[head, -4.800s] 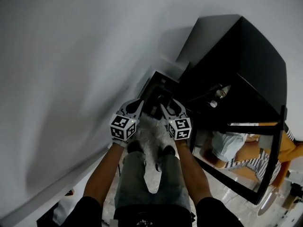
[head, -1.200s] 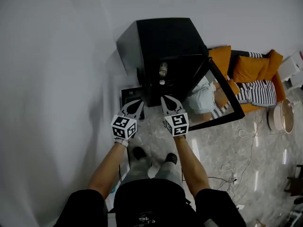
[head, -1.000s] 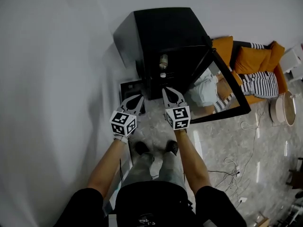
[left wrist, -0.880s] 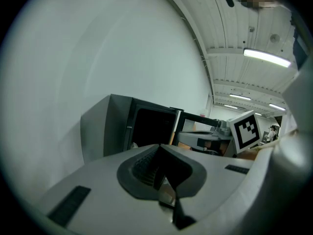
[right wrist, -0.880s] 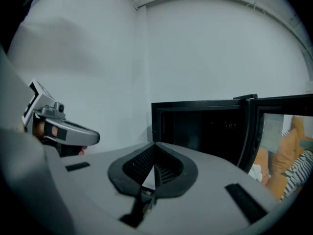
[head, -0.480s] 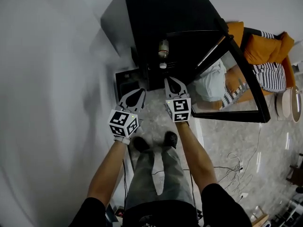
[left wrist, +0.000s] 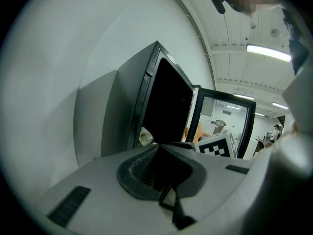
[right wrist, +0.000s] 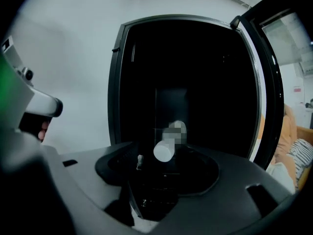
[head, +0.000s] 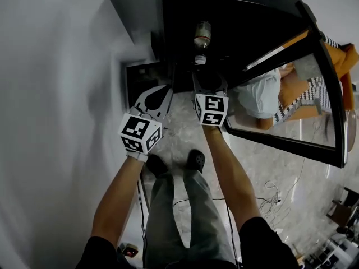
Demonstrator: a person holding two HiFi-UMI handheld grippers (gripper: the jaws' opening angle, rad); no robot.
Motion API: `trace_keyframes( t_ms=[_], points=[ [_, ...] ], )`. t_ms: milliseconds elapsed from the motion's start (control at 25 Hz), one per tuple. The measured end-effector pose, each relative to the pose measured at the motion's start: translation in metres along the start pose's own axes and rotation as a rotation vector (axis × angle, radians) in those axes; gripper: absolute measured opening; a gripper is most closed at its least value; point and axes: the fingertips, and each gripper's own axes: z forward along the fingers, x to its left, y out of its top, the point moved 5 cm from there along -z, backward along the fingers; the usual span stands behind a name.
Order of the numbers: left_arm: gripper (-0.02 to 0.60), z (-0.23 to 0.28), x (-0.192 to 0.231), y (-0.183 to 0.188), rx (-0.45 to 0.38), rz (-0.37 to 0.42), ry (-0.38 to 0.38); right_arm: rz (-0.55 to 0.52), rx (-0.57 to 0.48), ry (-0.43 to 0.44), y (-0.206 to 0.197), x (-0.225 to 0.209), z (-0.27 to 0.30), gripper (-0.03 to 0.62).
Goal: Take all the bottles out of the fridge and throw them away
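Observation:
The black fridge (head: 241, 10) stands open, its glass door (head: 328, 111) swung out to the right. Inside, a clear bottle (head: 202, 33) shows, and below it the white cap of a second bottle (head: 200, 59). In the right gripper view a bottle (right wrist: 164, 152) lies on a shelf, cap towards me, straight ahead. My right gripper (head: 209, 82) is at the fridge mouth just below the cap. Its jaws have just been opening and stand open with nothing between them. My left gripper (head: 159, 97) hangs shut and empty, left of the opening, where a bottle (left wrist: 145, 137) peeks past its tips.
A flat black object (head: 139, 77) lies on the floor against the white wall (head: 56, 94), left of the fridge. Cables (head: 275, 185) trail over the grey marble floor at the right. The person's feet (head: 196, 160) stand just behind the grippers.
Both grippers have sunk and come closer to the fridge opening, which now fills the top of the head view. The right gripper's jaws have spread apart; the left stays shut.

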Motion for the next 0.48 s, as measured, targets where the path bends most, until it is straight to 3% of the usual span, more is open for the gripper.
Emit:
trace_keyframes(
  t_ms=[240, 480],
  points=[
    [0.002, 0.02, 0.014, -0.025, 0.029, 0.015, 0.013, 0.019, 0.015, -0.049, -0.02, -0.006, 0.038, 0.272],
    [0.002, 0.032, 0.015, -0.02, 0.022, 0.019, -0.017, 0.031, 0.035, -0.095, -0.021, -0.012, 0.062, 0.275]
  ],
)
